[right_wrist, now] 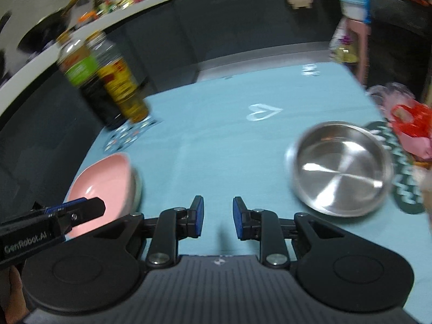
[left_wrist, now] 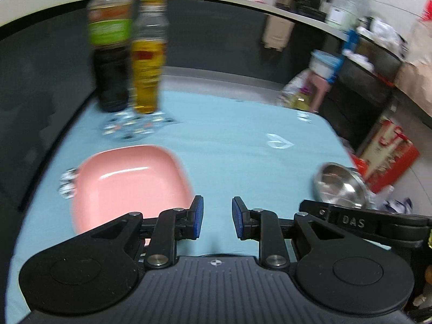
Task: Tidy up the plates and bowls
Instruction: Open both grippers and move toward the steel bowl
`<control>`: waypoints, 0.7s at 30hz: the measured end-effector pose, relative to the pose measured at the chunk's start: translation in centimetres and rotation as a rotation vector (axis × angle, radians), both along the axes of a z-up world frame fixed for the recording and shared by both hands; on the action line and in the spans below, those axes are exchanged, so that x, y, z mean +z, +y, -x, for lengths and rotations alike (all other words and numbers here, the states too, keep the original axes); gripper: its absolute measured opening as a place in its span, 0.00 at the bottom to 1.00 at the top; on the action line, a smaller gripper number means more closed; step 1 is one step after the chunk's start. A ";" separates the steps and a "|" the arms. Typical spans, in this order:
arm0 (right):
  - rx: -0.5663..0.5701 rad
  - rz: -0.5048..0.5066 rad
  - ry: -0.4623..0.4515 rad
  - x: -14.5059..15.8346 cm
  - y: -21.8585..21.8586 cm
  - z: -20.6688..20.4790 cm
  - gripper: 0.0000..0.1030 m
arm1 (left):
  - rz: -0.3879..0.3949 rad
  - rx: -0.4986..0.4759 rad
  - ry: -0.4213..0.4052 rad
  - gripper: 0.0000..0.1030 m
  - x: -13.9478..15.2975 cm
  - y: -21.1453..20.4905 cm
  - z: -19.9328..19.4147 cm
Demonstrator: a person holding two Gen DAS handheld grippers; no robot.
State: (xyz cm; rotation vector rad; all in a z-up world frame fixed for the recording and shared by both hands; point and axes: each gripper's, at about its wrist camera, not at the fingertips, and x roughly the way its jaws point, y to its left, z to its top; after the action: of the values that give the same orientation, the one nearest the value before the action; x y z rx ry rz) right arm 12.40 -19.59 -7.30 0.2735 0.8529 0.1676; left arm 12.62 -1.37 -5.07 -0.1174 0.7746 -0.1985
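Left wrist view: the left gripper (left_wrist: pixel 216 217) fills the bottom of the frame, its blue-padded fingers (left_wrist: pixel 197 217) set a narrow gap apart with nothing between them, only the pale blue cloth (left_wrist: pixel 229 145) of the bench showing through. A pink plate (left_wrist: pixel 129 181) lies at lower left of centre, its near edge hidden behind the left finger linkage. A steel bowl (left_wrist: pixel 338 186) sits at the right edge of the cloth, its lower part cut off by the right gripper's black finger (left_wrist: pixel 359 220) that reaches in from the right. Two bottles (left_wrist: pixel 127 54), one dark with a green label and one amber, stand at upper left, blurred. The clutter beyond the bench at right is too smeared to name.

Right wrist view: the right gripper (right_wrist: pixel 217 217) is likewise slightly parted and empty, over bare cloth. The steel bowl (right_wrist: pixel 343 167) lies at right, clear of the fingers. The pink plate (right_wrist: pixel 105 186) is at lower left, partly covered by the left gripper's finger (right_wrist: pixel 73 212) that enters from the left edge. The bottles (right_wrist: pixel 105 81) lean at upper left, blurred. A red and pink bundle (right_wrist: pixel 413 127) at the right edge is hard to make out.
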 end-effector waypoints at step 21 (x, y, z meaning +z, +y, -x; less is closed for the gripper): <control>-0.265 -0.077 -0.015 -1.1 -11.9 0.7 0.21 | -0.058 -0.207 0.064 0.25 -1.8 -14.2 -4.2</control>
State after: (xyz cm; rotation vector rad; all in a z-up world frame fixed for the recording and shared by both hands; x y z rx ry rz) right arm 11.71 -31.53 -8.38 0.4541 0.7877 -0.0447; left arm 16.79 -15.55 -6.88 0.0123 0.8561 -0.3697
